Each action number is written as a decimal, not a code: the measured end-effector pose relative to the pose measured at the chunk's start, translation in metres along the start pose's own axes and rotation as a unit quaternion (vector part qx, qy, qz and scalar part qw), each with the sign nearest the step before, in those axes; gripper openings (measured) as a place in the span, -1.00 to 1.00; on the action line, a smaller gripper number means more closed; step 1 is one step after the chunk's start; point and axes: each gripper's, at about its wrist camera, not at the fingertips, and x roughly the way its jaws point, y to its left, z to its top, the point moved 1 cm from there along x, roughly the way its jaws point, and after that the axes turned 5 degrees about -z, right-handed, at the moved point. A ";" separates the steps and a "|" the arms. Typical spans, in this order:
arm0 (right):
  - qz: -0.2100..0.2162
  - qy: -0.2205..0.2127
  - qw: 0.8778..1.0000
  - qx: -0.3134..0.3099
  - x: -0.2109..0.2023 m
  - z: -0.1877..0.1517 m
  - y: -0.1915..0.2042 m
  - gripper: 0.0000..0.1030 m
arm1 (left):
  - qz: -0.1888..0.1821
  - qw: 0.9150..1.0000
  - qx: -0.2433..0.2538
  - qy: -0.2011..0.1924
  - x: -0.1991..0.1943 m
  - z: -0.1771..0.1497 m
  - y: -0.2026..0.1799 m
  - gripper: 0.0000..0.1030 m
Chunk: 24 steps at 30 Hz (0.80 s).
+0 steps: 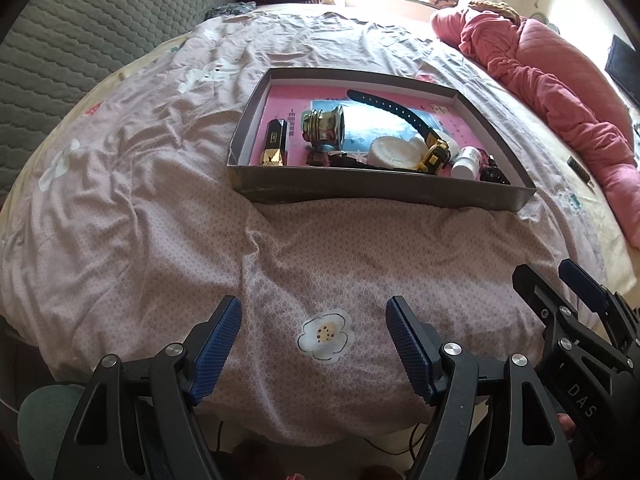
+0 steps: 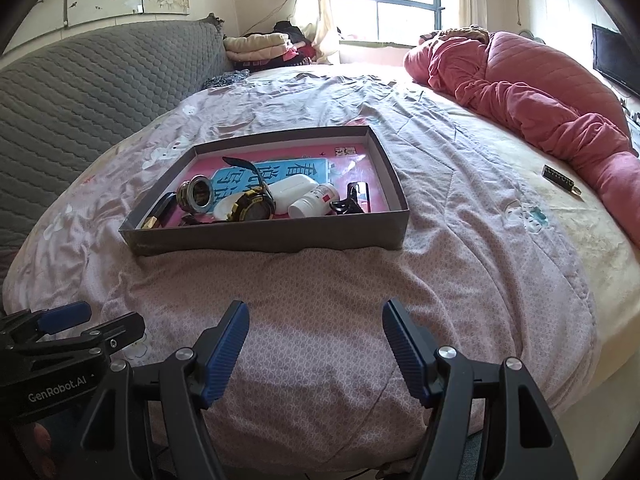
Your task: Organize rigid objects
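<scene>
Rigid objects were seen piled in the shallow box (image 2: 264,236) ahead of both claws; its near wall hid their lower parts. Left gripper (image 1: 314,338) and right gripper (image 2: 316,340) were held wide open, grasping nothing.

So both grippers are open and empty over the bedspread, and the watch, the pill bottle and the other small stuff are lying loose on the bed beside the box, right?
Not quite. The watch and pill bottle lie inside the box, as the right wrist view shows. Both the left gripper and right gripper are open and empty.
</scene>
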 end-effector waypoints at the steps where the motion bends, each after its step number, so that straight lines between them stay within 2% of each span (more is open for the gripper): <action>1: 0.001 0.000 1.000 0.001 0.000 0.000 -0.001 0.33 | -0.001 1.000 0.000 -0.001 0.000 0.000 0.000 0.47; 24: 0.006 0.005 1.000 0.007 0.007 -0.003 -0.001 0.33 | 0.012 1.000 0.002 0.004 0.005 0.001 0.001 0.47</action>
